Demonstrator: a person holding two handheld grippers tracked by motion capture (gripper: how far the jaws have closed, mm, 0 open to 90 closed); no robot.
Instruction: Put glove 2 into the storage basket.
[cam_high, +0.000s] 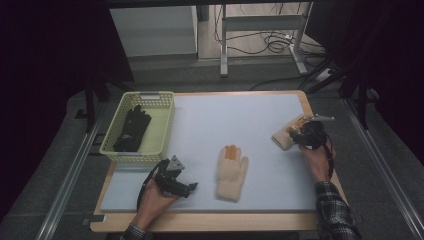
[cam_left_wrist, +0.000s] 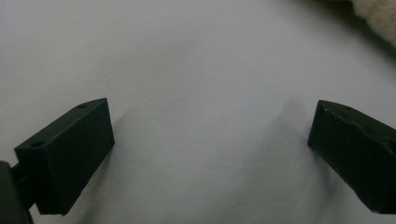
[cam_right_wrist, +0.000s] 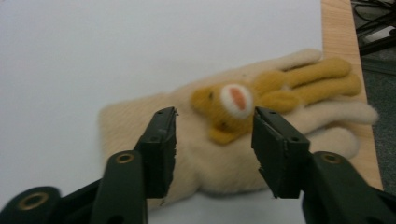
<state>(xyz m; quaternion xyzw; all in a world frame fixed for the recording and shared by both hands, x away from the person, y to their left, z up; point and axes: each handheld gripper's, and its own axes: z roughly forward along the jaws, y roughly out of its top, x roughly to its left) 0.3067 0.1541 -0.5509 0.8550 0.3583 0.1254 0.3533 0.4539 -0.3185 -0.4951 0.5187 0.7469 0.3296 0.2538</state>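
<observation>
Just ahead of your right gripper (cam_right_wrist: 214, 144), the cream glove (cam_right_wrist: 243, 140) lies flat on the counter (cam_right_wrist: 93, 56) near its right edge. No brand, label or writing can be read on it; it carries only a mustard bear figure (cam_right_wrist: 229, 105) with a white and orange snout. Its long axis runs from the cuff at the gripper's left to the fingers at the gripper's right, pointing toward the counter's wooden edge. Your right gripper's jaws stand apart above the glove, clamped on nothing. Your left gripper (cam_left_wrist: 210, 149) is spread wide over bare counter, with a second cream glove (cam_high: 231, 172) just beside it.
</observation>
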